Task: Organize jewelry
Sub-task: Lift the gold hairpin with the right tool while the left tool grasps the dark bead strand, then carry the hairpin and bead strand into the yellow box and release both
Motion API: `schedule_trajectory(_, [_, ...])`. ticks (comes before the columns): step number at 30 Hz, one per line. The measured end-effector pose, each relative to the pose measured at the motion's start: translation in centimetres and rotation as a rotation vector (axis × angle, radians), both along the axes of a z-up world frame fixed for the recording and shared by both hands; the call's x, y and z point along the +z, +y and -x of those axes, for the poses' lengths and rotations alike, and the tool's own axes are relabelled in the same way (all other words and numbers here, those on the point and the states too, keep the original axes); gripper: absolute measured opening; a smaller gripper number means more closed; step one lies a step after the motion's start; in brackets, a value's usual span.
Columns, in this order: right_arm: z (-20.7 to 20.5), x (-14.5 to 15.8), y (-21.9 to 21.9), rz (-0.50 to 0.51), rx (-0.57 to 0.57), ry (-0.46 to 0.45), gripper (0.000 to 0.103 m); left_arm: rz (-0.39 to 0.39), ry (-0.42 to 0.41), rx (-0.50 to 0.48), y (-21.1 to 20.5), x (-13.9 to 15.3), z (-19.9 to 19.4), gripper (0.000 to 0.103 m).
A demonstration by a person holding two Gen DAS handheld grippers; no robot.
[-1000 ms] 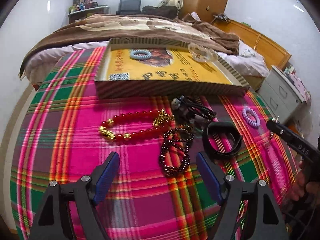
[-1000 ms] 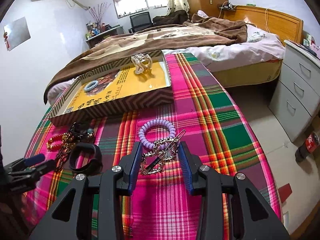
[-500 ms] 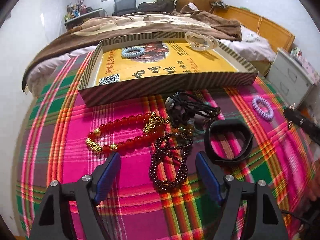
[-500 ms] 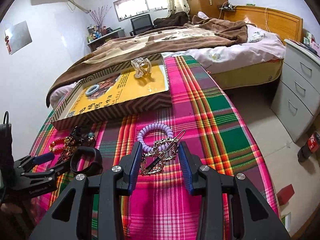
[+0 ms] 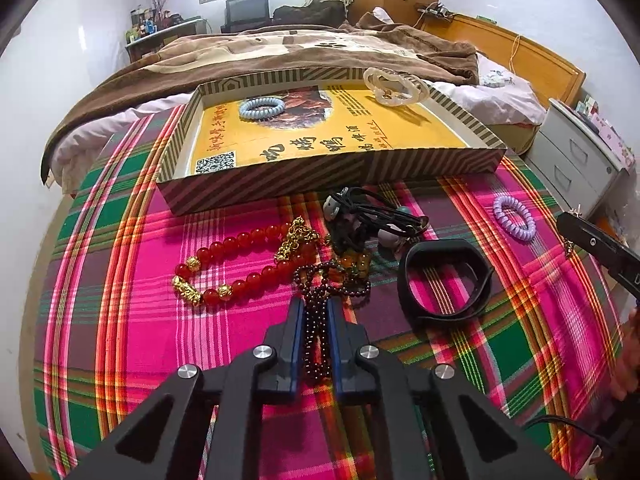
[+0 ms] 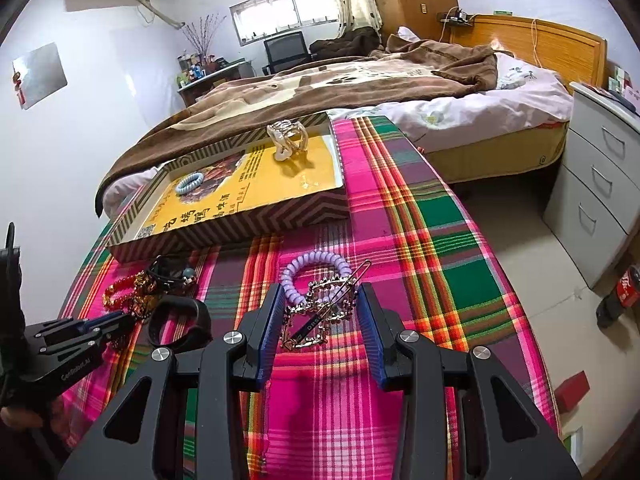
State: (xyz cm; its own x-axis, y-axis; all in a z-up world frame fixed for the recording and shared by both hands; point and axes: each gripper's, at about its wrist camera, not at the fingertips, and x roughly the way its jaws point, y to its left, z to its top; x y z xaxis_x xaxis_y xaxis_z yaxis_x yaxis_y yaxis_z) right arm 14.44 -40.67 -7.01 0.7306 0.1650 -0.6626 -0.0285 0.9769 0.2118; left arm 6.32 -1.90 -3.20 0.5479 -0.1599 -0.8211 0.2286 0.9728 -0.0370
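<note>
My left gripper (image 5: 316,308) points down at the plaid tablecloth and its jaws are closing; the blue pads press a dark red bead bracelet (image 5: 332,276) between them. A red and gold bead bracelet (image 5: 236,264) lies to its left, a black band (image 5: 440,245) to its right, and tangled black cords (image 5: 372,216) lie behind. My right gripper (image 6: 320,304) is shut on a gold metal hair clip (image 6: 320,312) held just above the cloth. A purple coil tie (image 6: 292,280) lies right in front of it. The striped box (image 5: 320,176) holds a blue coil tie (image 5: 248,109) and a clear claw clip (image 5: 396,86).
A bed with a brown blanket (image 5: 280,52) stands behind the table. Grey drawers (image 6: 600,184) and bare floor (image 6: 520,220) are past the table's right edge. A hand shows at the lower left of the right wrist view.
My left gripper moved forward over the dark bead bracelet and its jaws closed from wide open onto the strand. The right gripper kept still with the hair clip.
</note>
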Motion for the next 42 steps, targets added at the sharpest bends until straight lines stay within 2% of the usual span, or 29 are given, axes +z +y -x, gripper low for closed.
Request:
schedule_trajectory(13, [0.5,1.3,0.5,0.007,0.01,-0.035,0.038,0.082,-0.053,-0.012,1.0,3.3,1.2,0.008])
schedule_trajectory(25, [0.2,3.4,1.4,0.024,0.034,-0.087,0.038,0.116,-0.13,-0.024,1.7,6.9,1.4,0.006])
schedule_trajectory(28, [0.1,3.7,1.6,0.023,0.037,-0.095,0.038,0.116,-0.119,-0.026,1.8,6.6,1.0,0.006])
schedule_trajectory(33, [-0.1,3.5,1.8,0.025,0.044,-0.088,0.038,0.109,-0.036,-0.023,2.5,3.8,0.7,0.007])
schedule_trajectory(35, [-0.1,3.3,1.9,0.026,0.047,-0.083,0.038,0.094,-0.015,-0.031,2.4,2.7,0.9,0.019])
schedule_trajectory(37, [-0.2,3.2,2.1,0.028,0.05,-0.08,0.038,0.095,0.004,-0.036,2.3,1.7,0.9,0.064])
schedule_trajectory(38, [-0.2,3.1,2.2,0.029,0.052,-0.078,0.038,0.099,0.009,-0.027,2.4,1.3,0.9,0.07])
schedule_trajectory(42, [-0.2,3.0,2.3,0.03,0.054,-0.076,0.038,0.065,0.027,0.002,2.3,-0.1,0.3,0.071])
